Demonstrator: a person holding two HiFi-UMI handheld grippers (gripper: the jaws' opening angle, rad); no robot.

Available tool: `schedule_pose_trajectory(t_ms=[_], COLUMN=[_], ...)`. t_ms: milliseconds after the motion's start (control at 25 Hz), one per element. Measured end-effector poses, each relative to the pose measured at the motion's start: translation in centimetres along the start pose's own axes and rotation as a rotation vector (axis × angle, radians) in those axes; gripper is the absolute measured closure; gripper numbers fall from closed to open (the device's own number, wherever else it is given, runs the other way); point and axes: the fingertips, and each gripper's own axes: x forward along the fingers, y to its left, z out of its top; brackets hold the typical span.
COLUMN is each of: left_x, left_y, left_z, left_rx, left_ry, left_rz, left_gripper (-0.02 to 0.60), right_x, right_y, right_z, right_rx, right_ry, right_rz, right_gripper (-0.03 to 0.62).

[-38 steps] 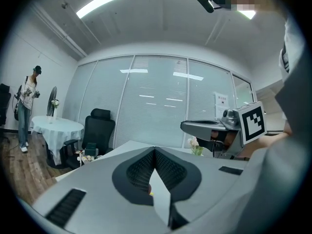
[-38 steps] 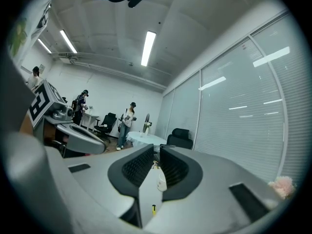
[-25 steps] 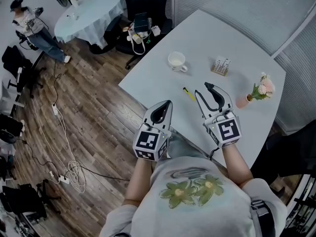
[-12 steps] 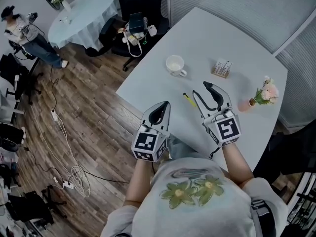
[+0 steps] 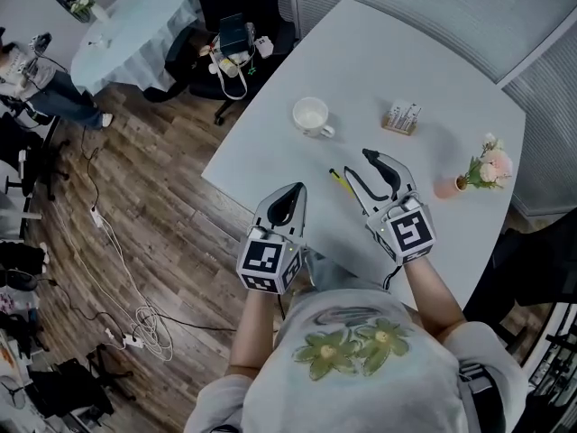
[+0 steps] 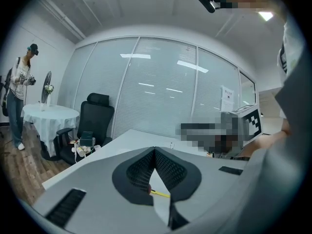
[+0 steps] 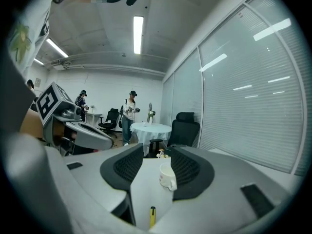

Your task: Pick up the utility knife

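Observation:
The utility knife (image 5: 338, 178), slim and yellow, lies on the white table (image 5: 379, 57) near its front edge. My right gripper (image 5: 354, 163) hangs just right of it, open, its left fingertip close beside the knife. Its jaws have just been opening and nothing is between them. In the right gripper view the knife (image 7: 152, 216) lies low between the spread jaws of the right gripper (image 7: 156, 152). My left gripper (image 5: 297, 188) is shut and empty at the table's edge, left of the knife. In the left gripper view the knife (image 6: 160, 193) shows below the touching tips of the left gripper (image 6: 155, 150).
A white mug (image 5: 311, 115) stands beyond the knife, also ahead of the right jaws as the mug (image 7: 168, 176). A small card holder (image 5: 402, 118) and a pink flower vase (image 5: 478, 171) sit to the right. Left of the table are wood floor, a black chair (image 5: 230, 7) and a round clothed table (image 5: 126, 34).
Both grippers have moved forward and lower over the table. The right gripper's jaws stand a little wider and its tips are nearer the knife.

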Motion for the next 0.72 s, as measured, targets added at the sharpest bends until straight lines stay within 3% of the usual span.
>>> schedule_pose_trajectory(t_ms=[720], left_x=[3.3], left_y=[2.3], left_z=[-3.1], left_rx=[-0.041], left_ry=[0.081], left_rz=[-0.001], left_gripper=[0.581], right_x=[3.3], right_y=[-0.3], right_z=[-7.1], right_rx=[0.046], right_ry=[0.157], right_rz=[0.045], right_gripper=[0.410])
